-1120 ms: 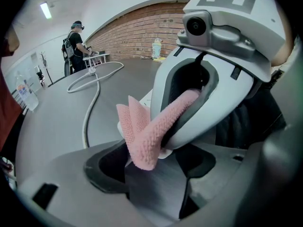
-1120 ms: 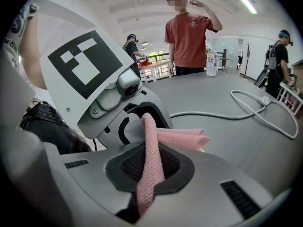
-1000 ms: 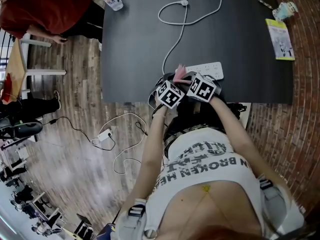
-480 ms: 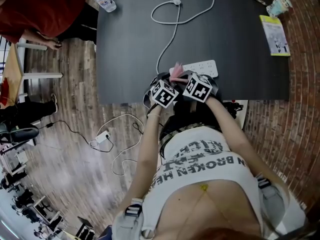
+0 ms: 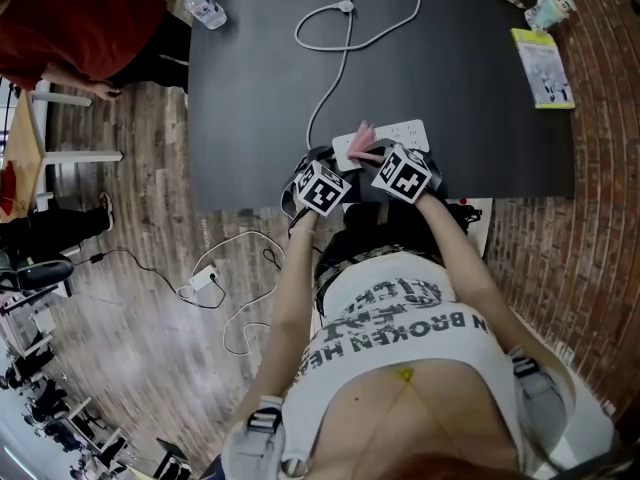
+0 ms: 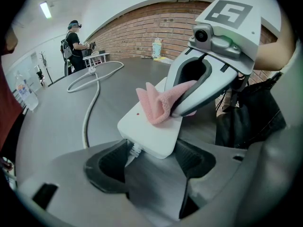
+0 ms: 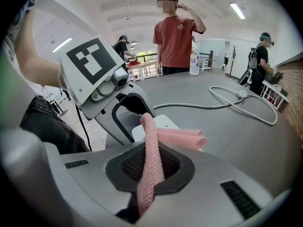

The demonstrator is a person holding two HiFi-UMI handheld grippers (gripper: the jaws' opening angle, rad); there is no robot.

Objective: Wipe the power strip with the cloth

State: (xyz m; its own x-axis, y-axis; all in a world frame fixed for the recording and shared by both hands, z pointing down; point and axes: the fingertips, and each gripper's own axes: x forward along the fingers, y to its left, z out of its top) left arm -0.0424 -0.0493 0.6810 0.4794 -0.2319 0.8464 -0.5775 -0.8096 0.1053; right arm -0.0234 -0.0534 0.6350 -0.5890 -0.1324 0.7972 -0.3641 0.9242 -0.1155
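While the left gripper (image 6: 152, 157) clamps its fingers on the power strip (image 6: 142, 126), the right gripper (image 7: 149, 167), fingers pinching the cloth (image 7: 179, 137), should sweep flat, lengthwise.

We see a pink cloth (image 7: 177, 137) with a fine knitted weave, and a plain white power strip (image 6: 147, 131). Its white cable (image 5: 345, 38) shows against the matt dark grey worktop (image 5: 250, 88). The left gripper (image 6: 151, 157) and the right gripper (image 7: 150, 167) are pale grey with black fingers (image 6: 106, 167). Each marker cube (image 5: 320, 188) has black-and-white squares. The floor (image 5: 130, 298) is brown wood planks, and the booklet (image 5: 543, 66) is yellow-green.
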